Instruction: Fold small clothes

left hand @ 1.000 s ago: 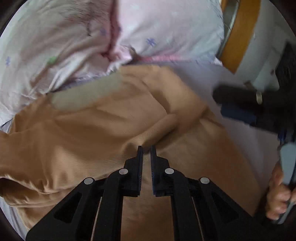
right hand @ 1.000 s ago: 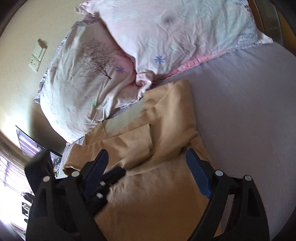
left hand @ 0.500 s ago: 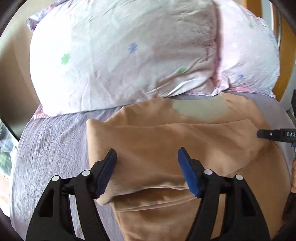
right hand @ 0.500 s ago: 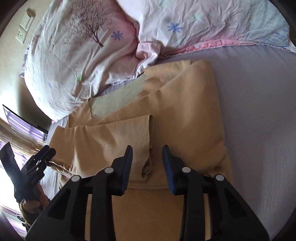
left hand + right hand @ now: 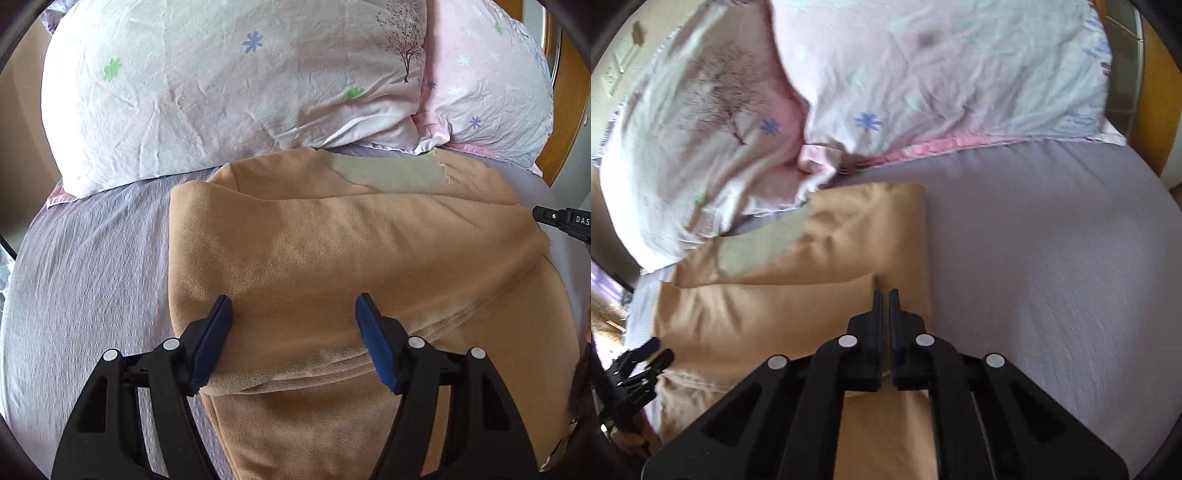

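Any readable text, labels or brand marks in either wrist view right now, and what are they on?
"DAS": white letters on the right gripper at the left wrist view's right edge; cut off by the frame.
Tan garment: no lettering visible.
Pillows: flower and tree prints only, no words.

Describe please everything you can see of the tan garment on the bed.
The tan garment looks like soft, fleecy fabric, with a grey-green lining patch near its top edge by the pillows. It lies flat on the lilac sheet, partly folded, one flap laid across the body. The left tongs stand open over it; the right tongs are shut at the flap's edge.
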